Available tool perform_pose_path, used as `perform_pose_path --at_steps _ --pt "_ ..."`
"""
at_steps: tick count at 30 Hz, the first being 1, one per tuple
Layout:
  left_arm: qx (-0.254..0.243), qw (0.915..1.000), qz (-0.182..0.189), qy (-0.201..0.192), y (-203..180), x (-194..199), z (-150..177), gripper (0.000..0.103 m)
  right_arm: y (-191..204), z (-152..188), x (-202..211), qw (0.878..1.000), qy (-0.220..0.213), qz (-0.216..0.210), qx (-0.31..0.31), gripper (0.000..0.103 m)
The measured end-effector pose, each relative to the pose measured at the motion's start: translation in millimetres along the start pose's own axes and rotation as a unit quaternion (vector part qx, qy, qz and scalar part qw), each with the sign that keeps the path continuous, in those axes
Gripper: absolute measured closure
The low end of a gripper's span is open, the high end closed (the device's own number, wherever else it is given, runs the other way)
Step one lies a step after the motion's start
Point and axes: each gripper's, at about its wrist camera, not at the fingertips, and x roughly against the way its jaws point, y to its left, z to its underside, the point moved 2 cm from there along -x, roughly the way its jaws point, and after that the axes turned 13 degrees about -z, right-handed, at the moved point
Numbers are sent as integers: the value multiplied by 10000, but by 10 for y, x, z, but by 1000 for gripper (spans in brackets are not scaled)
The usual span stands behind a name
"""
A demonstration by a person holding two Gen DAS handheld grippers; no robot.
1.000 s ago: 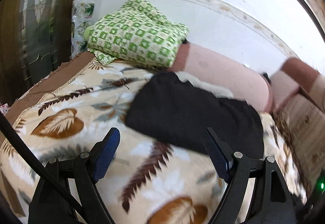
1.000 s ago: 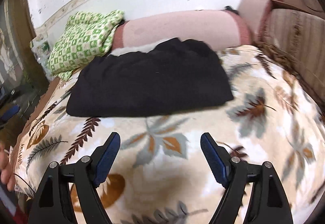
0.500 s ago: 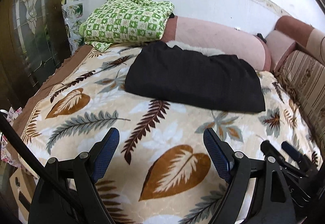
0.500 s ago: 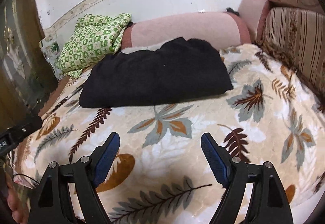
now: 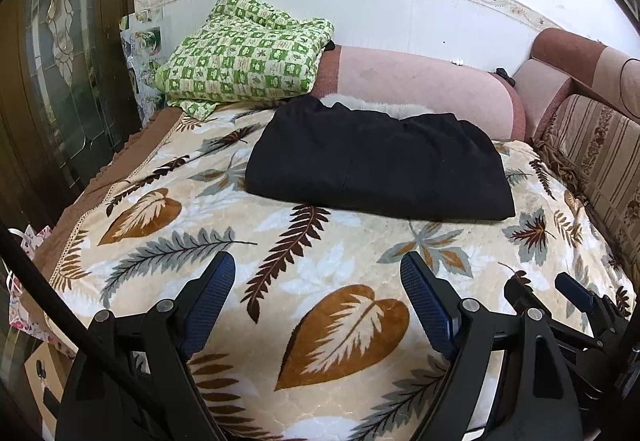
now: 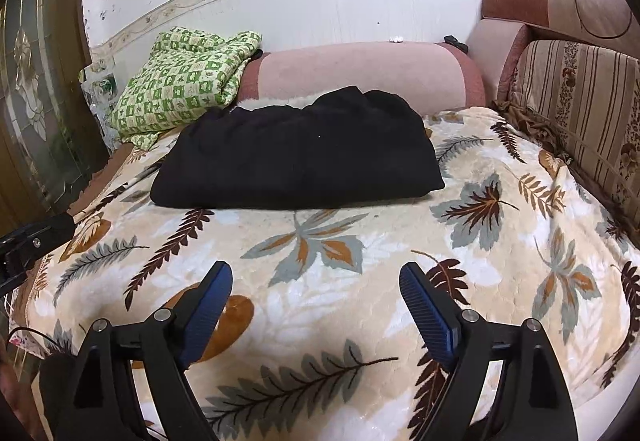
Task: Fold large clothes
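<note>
You look to be at the end of a fold: the black garment (image 5: 376, 169) lies as a compact rectangle at the far side of the leaf-print blanket (image 5: 328, 281), its back edge close against the pink bolster (image 5: 420, 89), with a strip of white fleece (image 5: 372, 104) showing just behind it. Nothing of it trails loose toward you, so I judge this piece done, or nearly so.

Your left claw (image 5: 316, 301) is spread wide with only blanket between the blue pads, well short of the garment. Your right claw (image 6: 316, 301) is likewise spread and empty; its jaws have just opened a little further, with nothing between them. In the left view you can see the right claw low at the right edge, so your hands sit side by side.

Both claws tilt downward over the near part of the bed, aimed at the garment's near edge. If another fold is wanted, you will need to reach forward to the two near corners; otherwise look for the next piece, as the green checked quilt (image 5: 244, 57) is already folded.
</note>
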Motion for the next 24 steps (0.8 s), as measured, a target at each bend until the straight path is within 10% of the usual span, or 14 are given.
perform_pose_path --at_steps 24 --pt "46 9995 28 324 -57 -211 60 19 -66 99 -222 9992 370 15 -128 13"
